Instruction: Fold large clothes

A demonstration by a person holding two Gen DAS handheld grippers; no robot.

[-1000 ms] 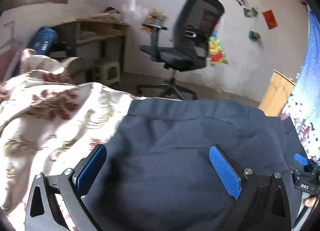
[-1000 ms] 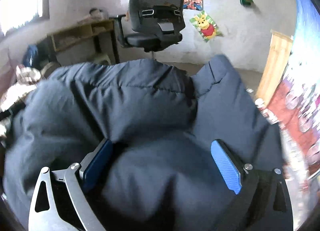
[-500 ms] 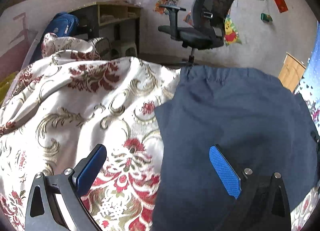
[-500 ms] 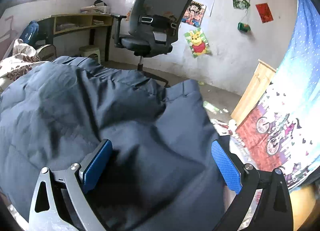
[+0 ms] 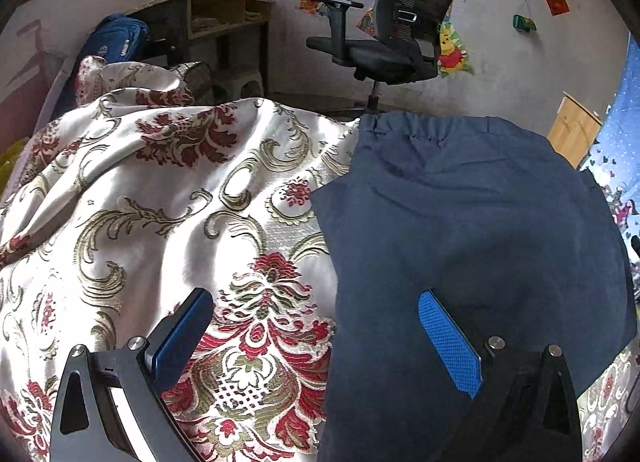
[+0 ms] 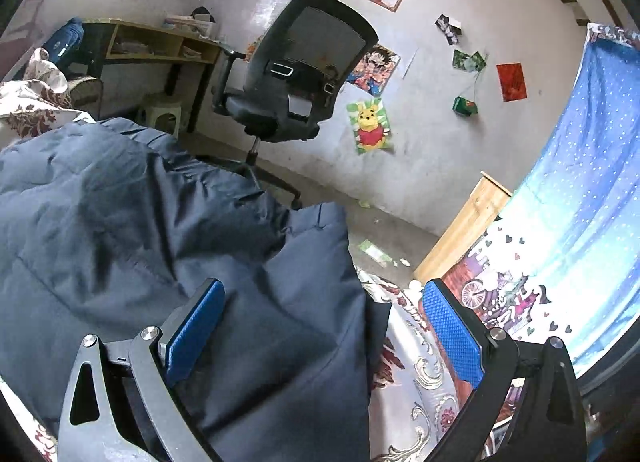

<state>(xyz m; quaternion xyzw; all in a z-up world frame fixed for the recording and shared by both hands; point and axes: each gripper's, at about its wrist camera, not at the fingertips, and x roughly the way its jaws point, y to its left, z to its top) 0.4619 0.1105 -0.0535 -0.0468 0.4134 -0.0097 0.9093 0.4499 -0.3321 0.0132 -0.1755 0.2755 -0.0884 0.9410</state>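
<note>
A dark navy padded garment [image 5: 472, 222] lies on a bed covered by a cream sheet with red and gold flowers [image 5: 168, 202]. In the left wrist view it fills the right half, its gathered hem at the far edge. My left gripper [image 5: 316, 326] is open above the garment's left edge, holding nothing. In the right wrist view the garment [image 6: 132, 230] is piled in soft folds across the left and centre. My right gripper [image 6: 324, 322] is open over the garment's right edge, with nothing between its blue pads.
A black mesh office chair [image 6: 296, 74] stands just beyond the bed's far side. A wooden desk [image 5: 224, 14] with a blue bag [image 5: 116, 42] sits at the back left. A wooden cabinet [image 6: 464, 230] and blue patterned curtain [image 6: 572, 190] are on the right.
Both grippers have pulled back and outward from the garment. The left view now shows much more patterned sheet; the right view now shows floor and bed edge beside the garment.
</note>
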